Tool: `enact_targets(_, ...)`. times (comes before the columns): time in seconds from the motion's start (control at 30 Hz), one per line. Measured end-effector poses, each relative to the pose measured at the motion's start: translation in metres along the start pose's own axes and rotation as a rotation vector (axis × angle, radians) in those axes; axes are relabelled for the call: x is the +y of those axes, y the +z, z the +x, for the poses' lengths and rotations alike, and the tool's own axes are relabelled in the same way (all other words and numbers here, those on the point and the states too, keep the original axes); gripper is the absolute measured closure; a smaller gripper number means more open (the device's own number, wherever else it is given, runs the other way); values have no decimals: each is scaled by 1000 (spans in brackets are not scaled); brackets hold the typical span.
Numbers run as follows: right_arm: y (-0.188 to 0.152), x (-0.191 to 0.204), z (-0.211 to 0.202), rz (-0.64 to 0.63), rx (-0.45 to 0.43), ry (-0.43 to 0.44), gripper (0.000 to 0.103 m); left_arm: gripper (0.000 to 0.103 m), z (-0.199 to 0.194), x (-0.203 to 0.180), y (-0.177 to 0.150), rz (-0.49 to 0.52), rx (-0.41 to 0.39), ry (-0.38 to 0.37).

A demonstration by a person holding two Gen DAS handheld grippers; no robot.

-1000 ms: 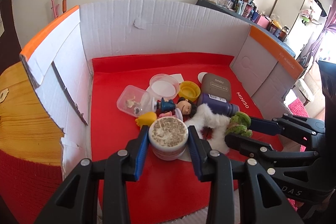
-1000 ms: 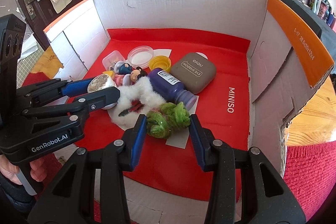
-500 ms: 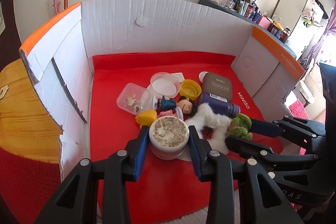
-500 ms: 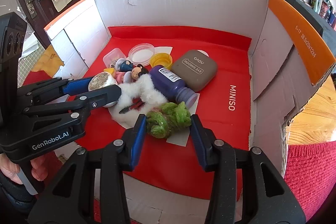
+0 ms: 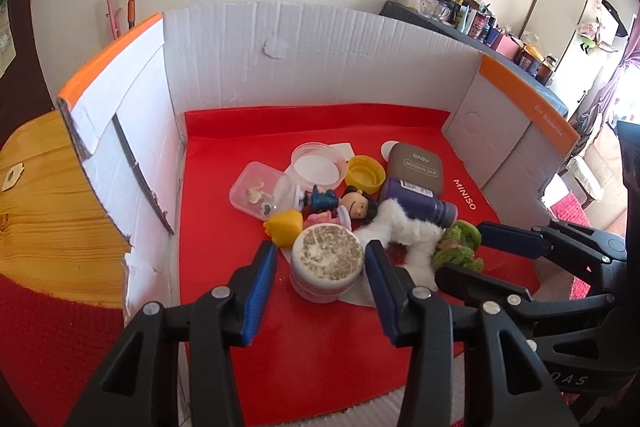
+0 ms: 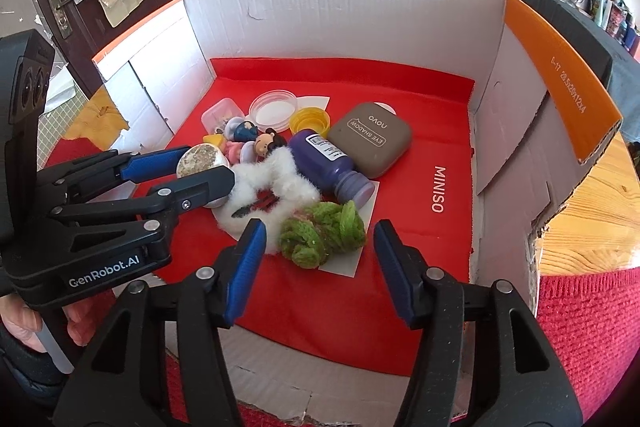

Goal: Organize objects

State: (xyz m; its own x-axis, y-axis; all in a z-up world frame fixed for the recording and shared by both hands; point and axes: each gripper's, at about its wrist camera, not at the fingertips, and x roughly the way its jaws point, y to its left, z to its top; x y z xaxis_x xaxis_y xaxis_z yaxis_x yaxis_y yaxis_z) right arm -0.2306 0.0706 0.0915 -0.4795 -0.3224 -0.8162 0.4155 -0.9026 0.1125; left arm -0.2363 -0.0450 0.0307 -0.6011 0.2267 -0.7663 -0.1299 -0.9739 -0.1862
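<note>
Inside a red-lined cardboard box [image 5: 320,39], the left claw [image 5: 320,263] is opening around a speckled-lid jar [image 5: 326,263]; the right claw [image 6: 320,247] is opening around green yarn [image 6: 324,235]. Only the right view shows a hand [image 6: 24,323].

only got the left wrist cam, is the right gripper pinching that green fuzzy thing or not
Observer: No. In the right wrist view the right gripper has its jaws opening, with both pads clear of the green fuzzy bundle between them.
Operator: whats it lying on
Observer: A white card; its corner pokes out from under the bundle.
Operator: anything behind my left gripper
Observer: A hand wraps the handle of the left gripper at the lower left.
</note>
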Motion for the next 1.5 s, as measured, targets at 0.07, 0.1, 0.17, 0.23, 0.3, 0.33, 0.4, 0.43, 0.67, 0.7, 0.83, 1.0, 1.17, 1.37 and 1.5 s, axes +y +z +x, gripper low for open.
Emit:
enact_targets(0.07, 0, 0, -2, 3, -5, 3, 48, 52, 0, 0, 0, 0, 0, 0)
enact_targets(0.1, 0, 1, -3, 3, -8, 3, 48, 51, 0, 0, 0, -1, -1, 1)
enact_targets(0.17, -1, 2, -5, 3, -13, 4, 45, 50, -2, 0, 0, 1, -7, 6)
enact_targets(0.23, -2, 2, -8, 1, -20, 3, 42, 49, -4, 0, 0, 2, -12, 9)
enact_targets(0.3, -3, 3, -11, 0, -24, 3, 42, 47, -7, -4, -2, 5, -18, 16)
enact_targets(0.33, -4, 4, -12, -1, -26, 4, 42, 47, -9, -4, -3, 6, -21, 18)
enact_targets(0.4, -5, 4, -15, -1, -30, 3, 42, 46, -12, -6, -3, 8, -29, 23)
enact_targets(0.43, -6, 5, -17, -1, -34, 2, 42, 45, -14, -5, -3, 9, -35, 25)
enact_targets(0.67, -10, 5, -31, 4, -63, -5, 34, 35, -30, -11, -10, 19, -67, 48)
enact_targets(0.7, -11, 6, -33, 5, -67, -5, 34, 35, -32, -12, -11, 19, -69, 49)
enact_targets(0.83, -15, 6, -40, 15, -83, -7, 28, 35, -37, -12, -15, 18, -77, 57)
enact_targets(1.0, -21, 6, -50, 29, -108, -12, 25, 29, -44, -13, -21, 8, -95, 63)
enact_targets(1.17, -27, 5, -57, 51, -132, -16, 21, 25, -50, -13, -25, 1, -109, 62)
enact_targets(1.37, -33, 7, -63, 54, -143, -24, 19, 18, -57, -13, -31, -9, -122, 63)
enact_targets(1.5, -36, 8, -65, 55, -151, -34, 18, 15, -60, -13, -36, -10, -127, 68)
